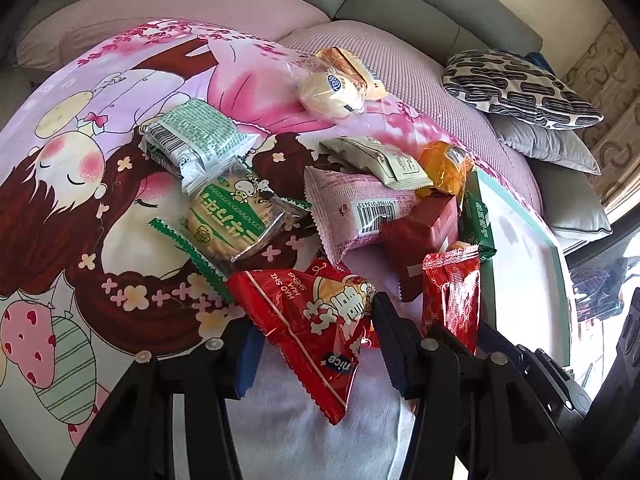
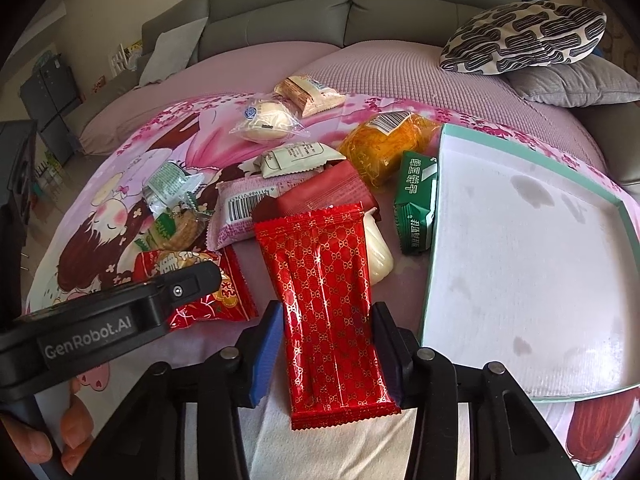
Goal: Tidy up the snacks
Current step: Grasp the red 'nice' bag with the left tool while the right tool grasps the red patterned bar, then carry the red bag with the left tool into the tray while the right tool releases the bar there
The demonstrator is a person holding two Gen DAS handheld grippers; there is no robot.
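Several snack packets lie in a heap on a pink cartoon-print cloth (image 1: 100,128). My left gripper (image 1: 316,344) is open, its fingers either side of a red peanut packet (image 1: 320,320), which also shows in the right wrist view (image 2: 200,304). My right gripper (image 2: 326,344) is open around a long red gold-patterned packet (image 2: 328,304), also visible in the left wrist view (image 1: 452,296). I cannot tell if the pads touch the packets. A white tray with a teal rim (image 2: 520,264) lies empty to the right.
Other packets include a pink one (image 2: 236,208), a green one (image 2: 416,208), an orange one (image 2: 384,148), a dark red one (image 2: 320,196), round biscuits (image 1: 236,216) and a bun (image 1: 328,92). Patterned and grey cushions (image 2: 524,40) and a grey sofa back (image 2: 320,16) lie beyond.
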